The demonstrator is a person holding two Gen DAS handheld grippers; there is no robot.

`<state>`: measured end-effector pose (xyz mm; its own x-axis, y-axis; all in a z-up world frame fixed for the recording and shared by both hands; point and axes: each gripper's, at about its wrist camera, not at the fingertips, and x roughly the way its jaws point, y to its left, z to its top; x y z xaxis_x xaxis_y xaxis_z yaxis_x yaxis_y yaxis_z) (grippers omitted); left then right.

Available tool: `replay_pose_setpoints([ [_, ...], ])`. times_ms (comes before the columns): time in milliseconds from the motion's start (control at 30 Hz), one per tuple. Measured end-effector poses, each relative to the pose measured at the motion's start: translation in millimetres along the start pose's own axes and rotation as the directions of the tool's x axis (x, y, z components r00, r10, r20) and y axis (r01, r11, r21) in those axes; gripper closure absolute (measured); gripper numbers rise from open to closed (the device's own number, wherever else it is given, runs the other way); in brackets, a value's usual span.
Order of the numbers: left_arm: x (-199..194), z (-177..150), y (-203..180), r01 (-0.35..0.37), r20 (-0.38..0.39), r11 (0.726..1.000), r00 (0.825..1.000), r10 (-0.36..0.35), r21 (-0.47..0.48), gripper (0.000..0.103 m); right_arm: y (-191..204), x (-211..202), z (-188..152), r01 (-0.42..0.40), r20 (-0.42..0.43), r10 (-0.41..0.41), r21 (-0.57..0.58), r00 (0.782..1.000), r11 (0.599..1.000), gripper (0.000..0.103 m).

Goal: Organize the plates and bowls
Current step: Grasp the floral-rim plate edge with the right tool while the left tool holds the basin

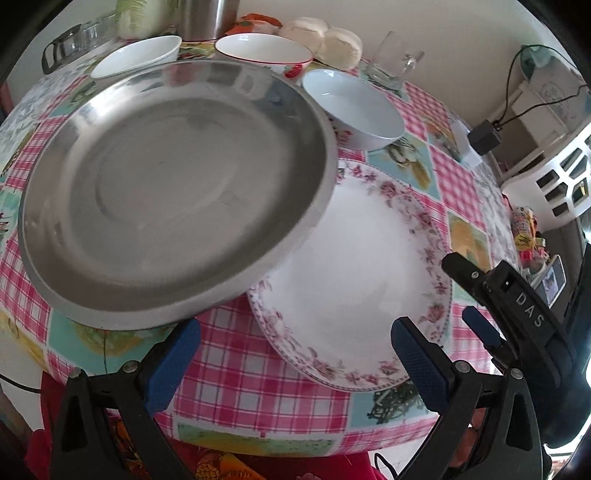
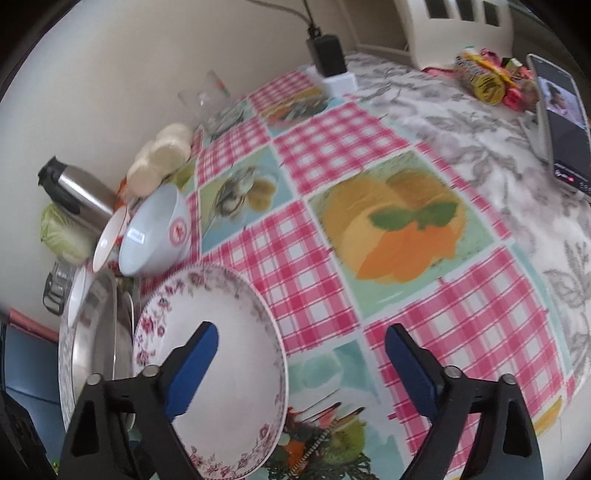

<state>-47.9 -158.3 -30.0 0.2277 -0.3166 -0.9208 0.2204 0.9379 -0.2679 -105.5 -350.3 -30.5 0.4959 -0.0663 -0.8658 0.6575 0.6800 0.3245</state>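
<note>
A large steel plate (image 1: 173, 184) lies on the checked tablecloth, and its right edge overlaps a white plate with a pink floral rim (image 1: 362, 288). My left gripper (image 1: 295, 354) hangs open above the near edges of both, with nothing between its fingers. My right gripper (image 2: 301, 354) is open over the floral plate (image 2: 221, 350): its left finger (image 2: 195, 354) is above the plate and its right finger above the cloth. It also shows beside the plate's right rim in the left wrist view, as the right gripper (image 1: 469, 295). Behind the plates stand a pale blue bowl (image 1: 354, 107), a red-rimmed bowl (image 1: 262, 48) and a white bowl (image 1: 136, 57).
Along the wall stand a glass (image 1: 395, 59), a steel flask (image 1: 207, 18), round buns (image 1: 332, 40) and a cabbage (image 2: 62, 232). A phone (image 2: 565, 122), snack packets (image 2: 484, 77) and a plugged-in charger (image 2: 327, 55) occupy the table's right side. A white basket (image 1: 554, 173) stands beyond the table.
</note>
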Motion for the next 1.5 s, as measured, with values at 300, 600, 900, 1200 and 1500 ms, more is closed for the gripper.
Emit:
replay_pose_setpoints([
  [300, 14.8, 1.8, 17.7, -0.055, -0.037, 0.996, 0.998, 0.053, -0.064, 0.029, 9.7, 12.0, -7.1, -0.042, -0.052, 0.040, -0.026, 0.998, 0.999, 0.039],
  [600, 14.8, 1.4, 21.2, -0.049, -0.010, 0.997, 0.999, 0.048, -0.067, 0.068, 18.5, 20.7, -8.4, -0.050, -0.068, 0.045, -0.074, 0.997, 0.996, 0.076],
  [900, 20.6, 3.4, 14.8, -0.031, 0.029, 0.998, 0.999, 0.032, -0.049, 0.082, 13.8, 24.9, -5.7, -0.031, -0.070, 0.026, -0.063, 0.997, 0.998, 0.088],
  [1200, 25.5, 6.4, 12.4, -0.023, 0.042, 0.999, 0.999, 0.025, -0.047, 0.082, 10.7, 22.7, -8.1, -0.042, -0.069, 0.038, -0.057, 0.997, 0.997, 0.088],
  [1500, 24.8, -7.0, -7.1, 0.015, 0.009, 0.999, 1.000, -0.015, 0.048, 0.083, -7.1, 14.1, -4.8, -0.022, -0.049, 0.021, -0.016, 0.999, 1.000, 0.088],
])
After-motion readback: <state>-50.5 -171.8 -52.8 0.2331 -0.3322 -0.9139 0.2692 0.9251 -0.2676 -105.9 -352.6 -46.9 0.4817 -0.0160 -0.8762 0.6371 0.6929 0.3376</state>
